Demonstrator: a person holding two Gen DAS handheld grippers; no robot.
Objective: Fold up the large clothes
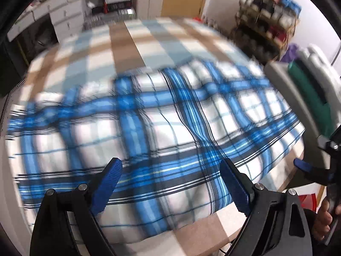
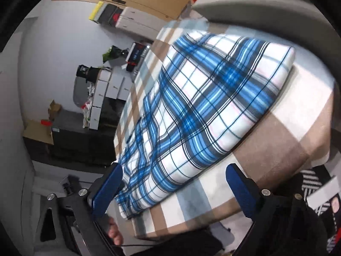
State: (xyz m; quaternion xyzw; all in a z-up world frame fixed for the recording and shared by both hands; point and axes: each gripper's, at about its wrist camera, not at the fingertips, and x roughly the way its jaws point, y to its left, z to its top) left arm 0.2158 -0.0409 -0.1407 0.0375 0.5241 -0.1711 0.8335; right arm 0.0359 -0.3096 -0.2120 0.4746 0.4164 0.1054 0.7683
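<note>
Both of my claws are spread wide with nothing between the pads: the left gripper (image 1: pixel 170 183) hovers over the near part of the blue plaid garment (image 1: pixel 149 123), and the right gripper (image 2: pixel 173 188) hangs off its near corner, rolled so the whole scene tilts in that view. The garment lies flat in a thick, roughly rectangular stack on the checked tan, white and pale-blue cover (image 1: pixel 132 42) of the bed or table; in the right wrist view the garment (image 2: pixel 202 98) runs away from me on a diagonal, with a rumpled, wavy edge on the side toward the room and a smoother, rounded fold on the other. I judge it already folded at least once, with another fold likely to come. The main risk is a poor pinch: the stack is several layers deep, so if my pads close only on the top layer, lifting would peel it open rather than carry the fold. The wavy edge could also bunch under a pad and set a crooked crease. My right gripper (image 1: pixel 313 168) shows at the edge of the left view, close by the garment's right corner, so the two claws could knock together if both go for that end. The left view is smeared, so I cannot tell exactly where the near hem lies.
</note>
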